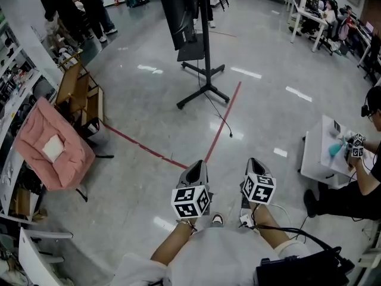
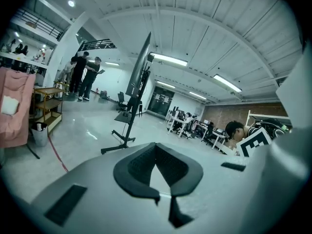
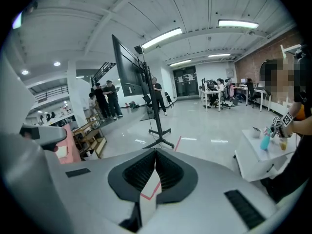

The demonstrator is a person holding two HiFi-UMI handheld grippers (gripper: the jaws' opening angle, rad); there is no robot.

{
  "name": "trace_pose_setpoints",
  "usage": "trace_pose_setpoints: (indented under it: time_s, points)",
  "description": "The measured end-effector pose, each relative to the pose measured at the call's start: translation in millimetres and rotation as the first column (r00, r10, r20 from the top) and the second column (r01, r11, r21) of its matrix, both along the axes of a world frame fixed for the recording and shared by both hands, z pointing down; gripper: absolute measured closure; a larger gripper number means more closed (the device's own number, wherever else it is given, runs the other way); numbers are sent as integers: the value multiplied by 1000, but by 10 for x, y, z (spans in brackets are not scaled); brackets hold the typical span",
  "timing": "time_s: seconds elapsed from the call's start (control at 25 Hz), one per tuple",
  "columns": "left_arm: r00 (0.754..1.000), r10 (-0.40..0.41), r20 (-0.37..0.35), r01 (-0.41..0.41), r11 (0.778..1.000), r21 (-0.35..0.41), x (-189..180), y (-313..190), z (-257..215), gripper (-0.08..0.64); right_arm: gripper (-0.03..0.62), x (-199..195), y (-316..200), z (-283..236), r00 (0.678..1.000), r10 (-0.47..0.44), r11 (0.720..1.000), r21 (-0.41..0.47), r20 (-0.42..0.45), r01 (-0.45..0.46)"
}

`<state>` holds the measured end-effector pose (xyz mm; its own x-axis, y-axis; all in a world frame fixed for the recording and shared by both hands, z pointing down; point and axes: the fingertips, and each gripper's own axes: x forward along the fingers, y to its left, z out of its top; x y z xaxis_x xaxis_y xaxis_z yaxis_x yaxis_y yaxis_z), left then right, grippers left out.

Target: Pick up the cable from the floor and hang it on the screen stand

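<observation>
The person holds both grippers low and side by side in the head view, above a glossy grey floor (image 1: 280,64). The left gripper (image 1: 197,167) is clenched, and in the left gripper view its dark pads meet with nothing between them. The right gripper (image 1: 256,164) is likewise clenched and empty: in the right gripper view its pads sit together, and only floor and a strip of red tape show past them. The cable (image 1: 221,119) lies on the floor as a thin dark line. It runs from the base of the screen stand (image 1: 208,52) towards the person, and its loose end rests close to a red tape line (image 1: 213,146), well ahead of both grippers. The screen stand is upright in the middle distance on splayed black legs and carries a dark screen (image 1: 175,11) tilted edge-on to the head camera. A second red tape line (image 1: 146,148) crosses the floor from the left and meets the first just ahead of the grippers. At the left stands a pink padded cover (image 1: 50,148) on a frame, with a wooden trolley (image 1: 80,94) beyond it. At the right a seated person (image 1: 363,177) works with another pair of marked grippers at a white surface (image 1: 318,157). Several people (image 1: 83,5) stand far off at the upper left.
</observation>
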<state>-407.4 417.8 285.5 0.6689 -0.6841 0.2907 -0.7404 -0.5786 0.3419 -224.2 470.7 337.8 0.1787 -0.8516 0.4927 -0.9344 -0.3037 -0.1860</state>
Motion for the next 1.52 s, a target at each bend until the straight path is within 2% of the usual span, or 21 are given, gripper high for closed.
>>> trace_pose_setpoints:
  time_s: [0.32,0.84,1.08,1.52]
  points:
    - [1000,7,17,-7,1000,-12,501,-455,118,557,574,596,-323,133,1000,-2,1000,-26,14,3]
    - [997,22,71,-21,1000,-19,910,-1295,275,557,574,1172,-950,355,997,50,998,-48,53,-47]
    - [997,41,68,-38,998,-48,1310,-2162,501,557,573,1562,-1743,504,993,92,994,-66,80,-87]
    - [998,29,50,-24,994,-103,1880,-3977,541,557,574,2129,-3391,431,996,68,990,-125,57,-61]
